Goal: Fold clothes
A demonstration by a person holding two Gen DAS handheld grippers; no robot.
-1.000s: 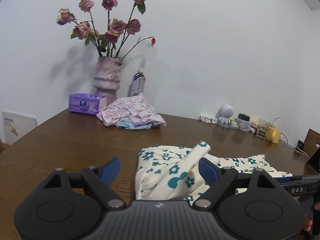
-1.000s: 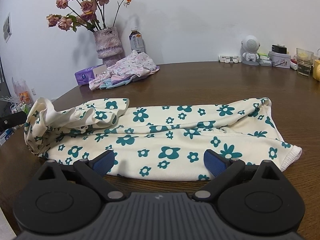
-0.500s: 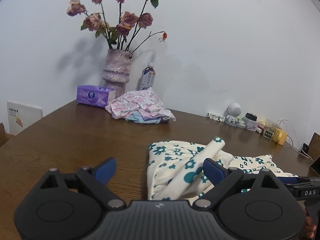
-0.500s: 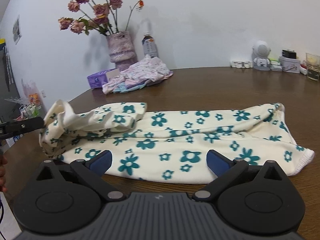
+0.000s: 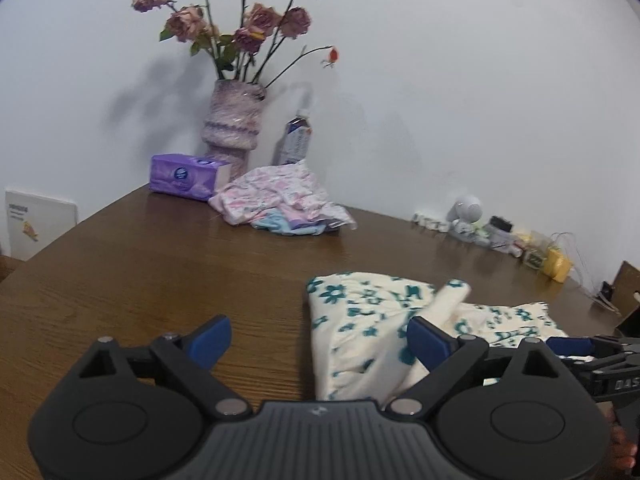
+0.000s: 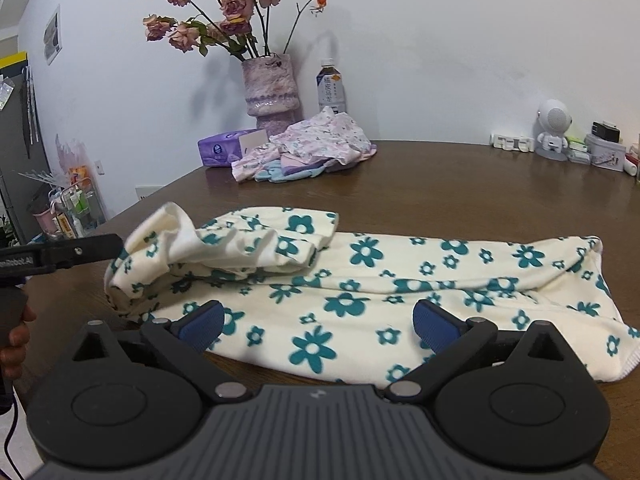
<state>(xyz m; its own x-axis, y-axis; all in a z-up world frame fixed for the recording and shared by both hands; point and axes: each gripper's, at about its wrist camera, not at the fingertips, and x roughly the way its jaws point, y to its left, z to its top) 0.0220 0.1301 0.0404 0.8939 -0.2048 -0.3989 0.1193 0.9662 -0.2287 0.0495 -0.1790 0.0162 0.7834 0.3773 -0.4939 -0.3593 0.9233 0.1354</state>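
cream garment [image 6: 360,280] printed with teal flowers was laid lengthwise across the brown tabletop [image 6: 440,176], one end bunched and folded back on itself. left gripper [image 5: 320,340] was seen with fingers [image 5: 210,338] spread wide, nothing grasped, beside that bunched end. right gripper [image 6: 316,324] was held over the near hem, fingers [image 6: 436,326] released. pink clothes [image 6: 316,140] were heaped by a vase [image 6: 272,88] behind.

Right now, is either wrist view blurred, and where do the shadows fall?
Left wrist view: slight motion blur, print on the floral garment smeared. Right wrist view: sharper, garment print crisp. Both: fisheye bending at the edges, dark corners; vase and flowers cast soft shadows on the wall to their left.
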